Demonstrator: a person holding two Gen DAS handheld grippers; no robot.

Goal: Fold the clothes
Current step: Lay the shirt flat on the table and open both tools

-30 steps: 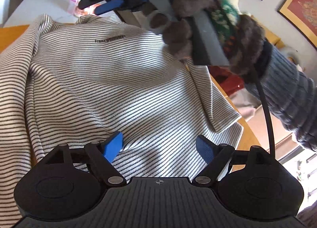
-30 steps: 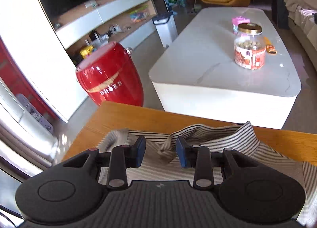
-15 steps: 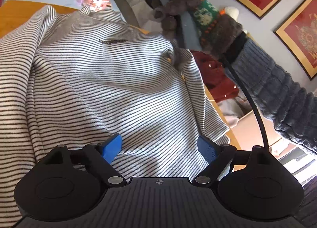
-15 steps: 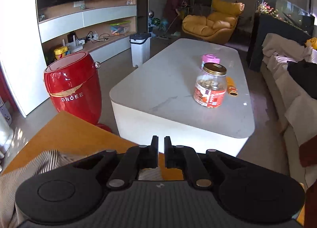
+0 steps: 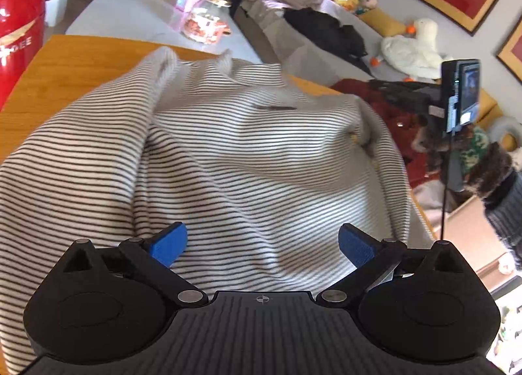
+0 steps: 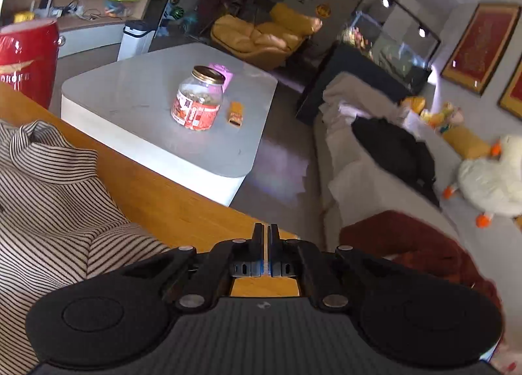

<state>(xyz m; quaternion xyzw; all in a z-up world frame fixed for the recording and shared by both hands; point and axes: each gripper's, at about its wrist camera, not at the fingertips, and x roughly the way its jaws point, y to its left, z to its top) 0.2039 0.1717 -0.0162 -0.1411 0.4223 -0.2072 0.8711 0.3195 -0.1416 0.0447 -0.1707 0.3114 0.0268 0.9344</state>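
A single striped shirt (image 5: 248, 159) lies spread over the wooden table (image 5: 75, 71), bunched rather than flat, with a ridge of cloth running up its left side and its collar end toward the far edge. It looks light, soft and limp, so it probably drapes and slides on the smooth wood instead of holding a crease by itself. Thin knit like this gathers easily, and a pinch in the middle would likely lift a tent of cloth. The better places to take hold are the edges: a shoulder seam, the hem corners or the sleeve end at the right side.

The left gripper (image 5: 262, 242) hovers just above the near part of the shirt with its two blue pads (image 5: 169, 241) spread wide, and nothing is between them. The right gripper (image 6: 265, 244) sits off the shirt's right edge, over bare table, its fingers pressed together. A thin pale strip shows in the slit between them, but whether that is cloth I cannot tell.

By count: one shirt, one wooden table, two grippers. Beyond the table, one white coffee table (image 6: 137, 107) carries one glass jar (image 6: 199, 99). One red bin (image 6: 27, 58) stands at the far left, and one white stuffed duck (image 6: 489, 176) lies on the sofa at the far right.
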